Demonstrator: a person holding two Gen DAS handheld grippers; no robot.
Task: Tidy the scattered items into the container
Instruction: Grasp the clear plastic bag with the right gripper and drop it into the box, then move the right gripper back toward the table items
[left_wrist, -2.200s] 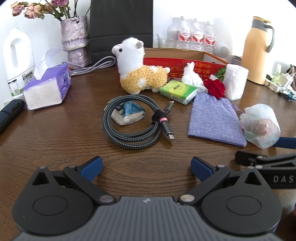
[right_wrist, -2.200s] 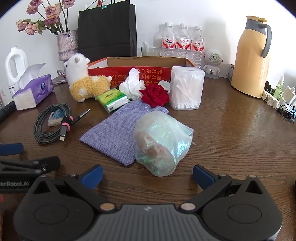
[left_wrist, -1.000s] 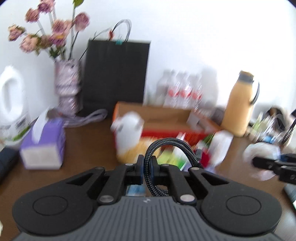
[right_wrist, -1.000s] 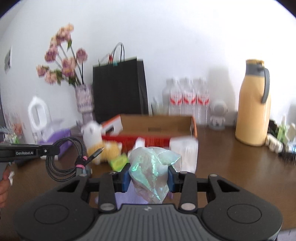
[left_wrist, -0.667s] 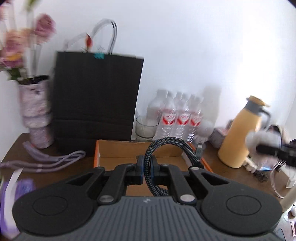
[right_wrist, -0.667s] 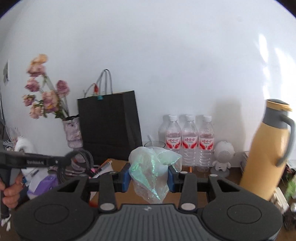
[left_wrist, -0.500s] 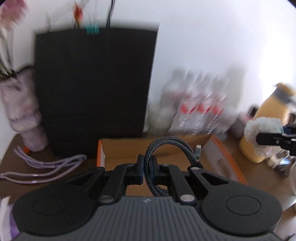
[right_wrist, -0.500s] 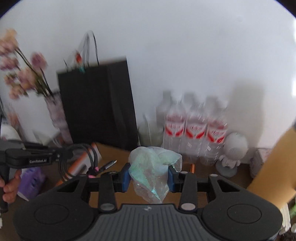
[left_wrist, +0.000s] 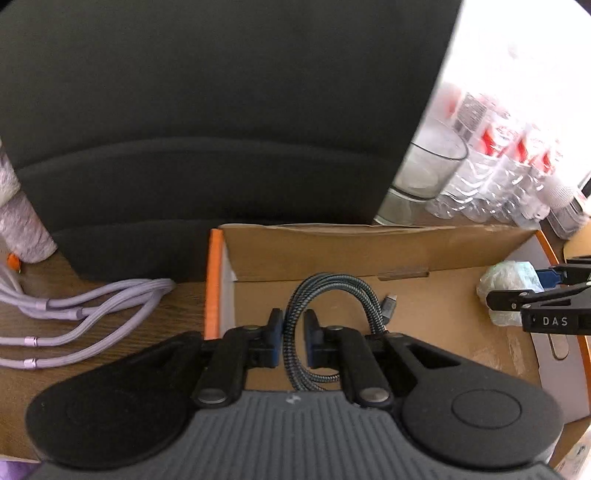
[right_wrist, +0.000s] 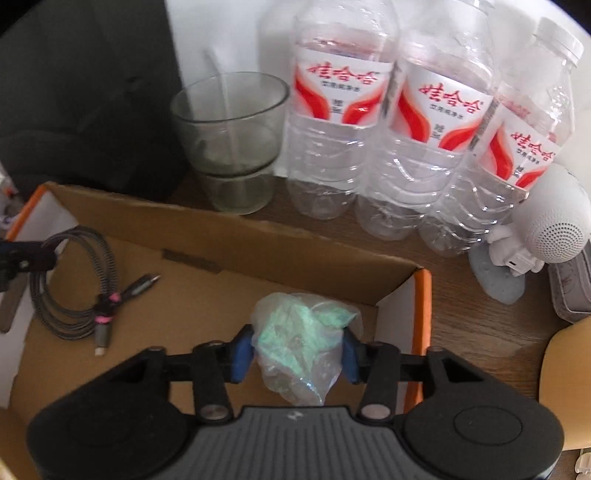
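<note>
The cardboard box with orange edges lies open below both grippers; it also shows in the right wrist view. My left gripper is shut on the coiled black braided cable and holds it inside the box's left part. The cable hangs there in the right wrist view. My right gripper is shut on the iridescent plastic bag over the box's right part. The bag also shows in the left wrist view.
A black paper bag stands right behind the box. A glass cup, three water bottles and a small white robot figure stand behind the box's right side. Purple cords lie left of the box.
Both grippers moved forward and down from above the table to inside the box, carrying the cable and the bag. The view tilted from the wall down to the box floor.
</note>
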